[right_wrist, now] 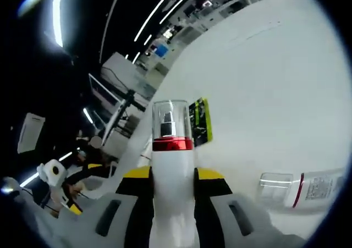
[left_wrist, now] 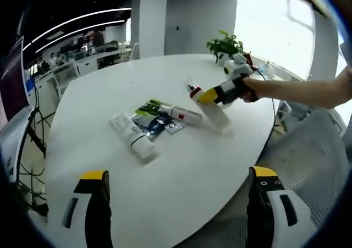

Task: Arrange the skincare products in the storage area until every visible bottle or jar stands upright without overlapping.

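Observation:
My right gripper (right_wrist: 171,174) is shut on a white pump bottle (right_wrist: 171,149) with a red collar and clear cap. In the left gripper view the same bottle (left_wrist: 204,102) hangs tilted over the table (left_wrist: 110,83), in the right gripper (left_wrist: 212,97). A second white bottle (left_wrist: 181,114) with a red band lies on its side, also in the right gripper view (right_wrist: 308,190). Left of it lie a green and black sachet (left_wrist: 148,108), a dark sachet (left_wrist: 158,124) and a white tube (left_wrist: 132,137). My left gripper (left_wrist: 179,204) stands wide open at the near edge, holding nothing.
A potted plant (left_wrist: 225,44) and small items stand at the table's far edge. A mesh chair (left_wrist: 308,165) is at the right, beside the table. A person's arm (left_wrist: 297,91) reaches in from the right. Office desks fill the background.

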Action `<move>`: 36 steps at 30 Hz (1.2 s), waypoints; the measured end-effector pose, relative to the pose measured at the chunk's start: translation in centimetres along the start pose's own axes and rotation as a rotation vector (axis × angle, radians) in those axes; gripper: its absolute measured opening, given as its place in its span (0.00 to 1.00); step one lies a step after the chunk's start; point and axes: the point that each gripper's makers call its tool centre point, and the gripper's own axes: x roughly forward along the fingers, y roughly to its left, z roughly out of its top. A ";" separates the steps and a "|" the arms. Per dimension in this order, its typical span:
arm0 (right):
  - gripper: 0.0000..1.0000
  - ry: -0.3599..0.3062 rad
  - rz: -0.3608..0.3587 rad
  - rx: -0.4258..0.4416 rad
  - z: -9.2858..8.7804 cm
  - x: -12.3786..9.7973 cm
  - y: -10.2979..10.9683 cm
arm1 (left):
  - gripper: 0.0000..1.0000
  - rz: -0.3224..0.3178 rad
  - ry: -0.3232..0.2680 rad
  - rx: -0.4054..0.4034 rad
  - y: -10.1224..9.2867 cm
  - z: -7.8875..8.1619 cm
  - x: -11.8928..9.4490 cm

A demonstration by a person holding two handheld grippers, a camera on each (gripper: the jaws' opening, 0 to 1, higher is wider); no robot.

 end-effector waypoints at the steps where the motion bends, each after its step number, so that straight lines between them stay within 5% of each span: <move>1: 0.25 -0.011 0.003 -0.016 0.1 0.0 0.1 | 0.99 0.001 0.001 0.003 0.0 0.0 0.0; 8: 0.25 -0.063 0.021 -0.083 0.1 -0.5 1.0 | 0.99 -0.012 -0.021 0.014 -0.4 0.5 0.0; 13: 0.25 -0.081 0.045 -0.116 -0.4 -0.6 1.8 | 0.99 -0.138 -0.114 -0.058 -2.4 2.5 -0.1; 23: 0.25 -0.105 0.118 -0.154 -1.3 -0.7 4.4 | 0.99 -0.163 -0.120 -0.002 -2.3 4.2 0.2; 29: 0.25 -0.098 0.143 -0.174 -1.8 -0.6 5.3 | 0.85 -0.245 -0.191 0.088 -2.8 7.0 1.6; 36: 0.25 -0.122 0.171 -0.184 -1.8 -0.9 6.5 | 0.73 -0.284 -0.196 0.097 -2.8 8.8 3.9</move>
